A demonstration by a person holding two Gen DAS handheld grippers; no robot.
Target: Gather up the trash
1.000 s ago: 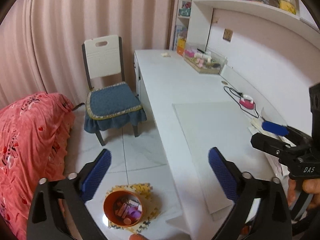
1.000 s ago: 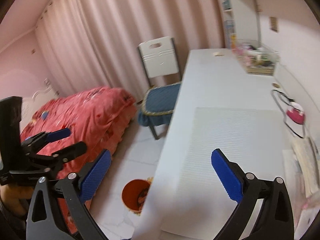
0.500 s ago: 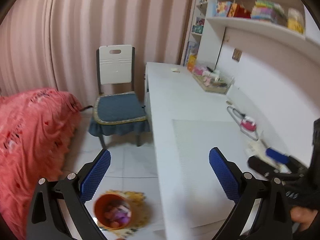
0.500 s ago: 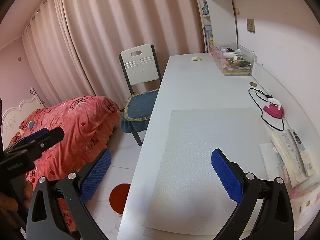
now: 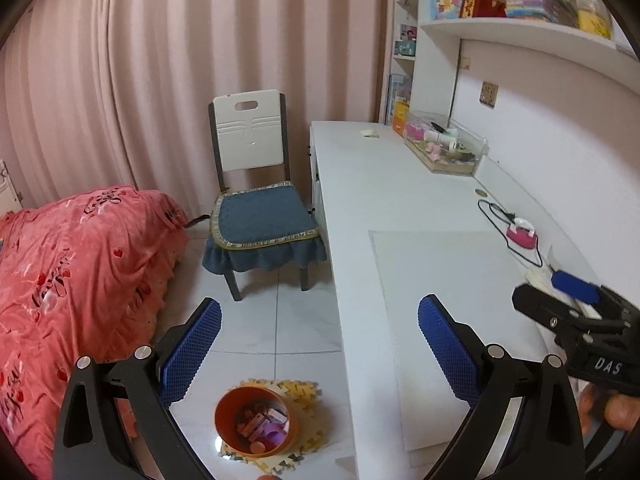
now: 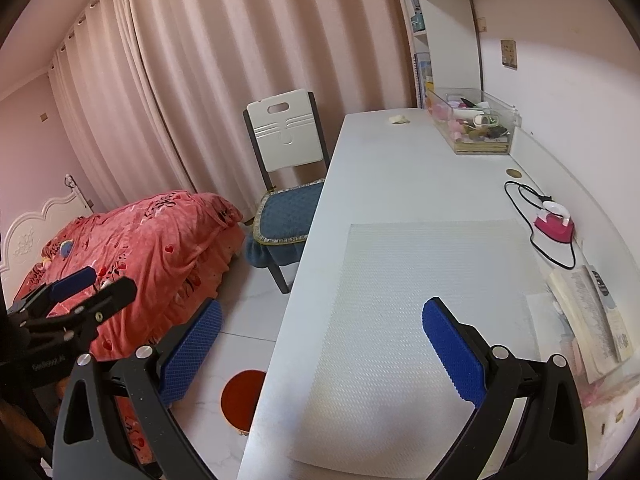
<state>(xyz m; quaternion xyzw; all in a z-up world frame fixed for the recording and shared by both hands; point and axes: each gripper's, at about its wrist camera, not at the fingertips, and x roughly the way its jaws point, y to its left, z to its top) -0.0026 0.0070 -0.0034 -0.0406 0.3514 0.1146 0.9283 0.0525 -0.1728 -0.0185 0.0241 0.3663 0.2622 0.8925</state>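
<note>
One orange bin [image 5: 256, 420] below left hand-held gripper [image 5: 320, 352]

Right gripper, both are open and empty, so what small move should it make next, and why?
Probably ease the right gripper forward along the desk toward the small crumpled scrap at its far end; it looks like the only loose trash, out of reach now.

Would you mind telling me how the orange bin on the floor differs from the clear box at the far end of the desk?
The orange bin is round and opaque; the clear box is long, rectangular and see-through. The orange bin stands on the floor on a puzzle mat beside the desk; the clear box sits on the desk against the wall. Both are open-topped and hold small items.
</note>
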